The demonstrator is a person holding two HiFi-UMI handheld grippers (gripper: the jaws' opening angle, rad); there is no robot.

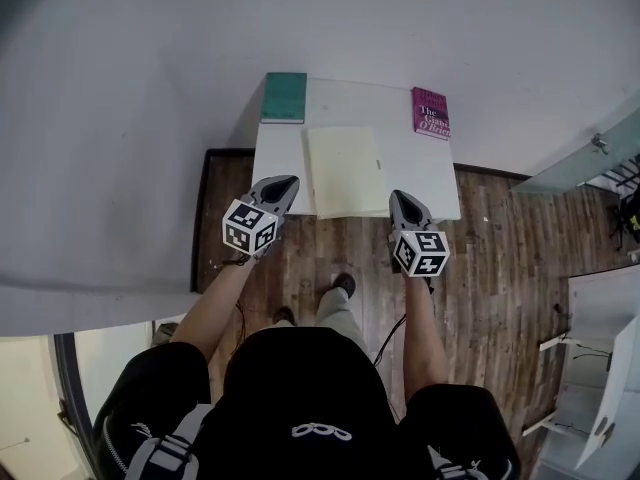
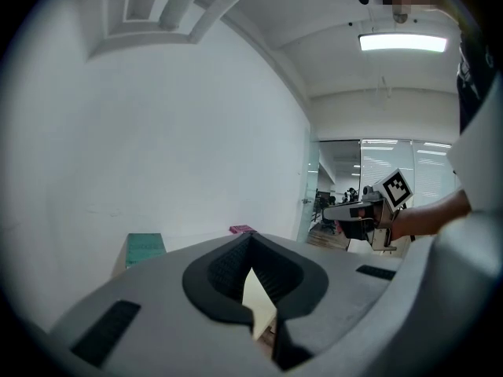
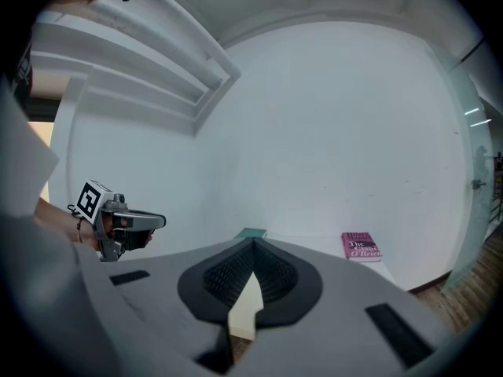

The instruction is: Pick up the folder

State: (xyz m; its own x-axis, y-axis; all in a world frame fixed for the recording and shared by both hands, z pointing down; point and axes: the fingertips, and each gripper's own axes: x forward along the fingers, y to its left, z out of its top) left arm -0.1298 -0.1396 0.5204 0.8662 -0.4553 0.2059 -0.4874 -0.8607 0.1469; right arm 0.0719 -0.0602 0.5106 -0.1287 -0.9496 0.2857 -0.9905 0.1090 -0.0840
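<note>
Left gripper (image 1: 288,182) and right gripper (image 1: 398,196) in my hands are closed, empty; folder (image 1: 345,171) lies flat, pale yellow, seemingly unmarked.

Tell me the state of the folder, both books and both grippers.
Folder: closed, lying flat, untouched.
Teal book: closed, lying flat.
Pink book: closed, lying flat.
Left gripper: shut, empty.
Right gripper: shut, empty.
</note>
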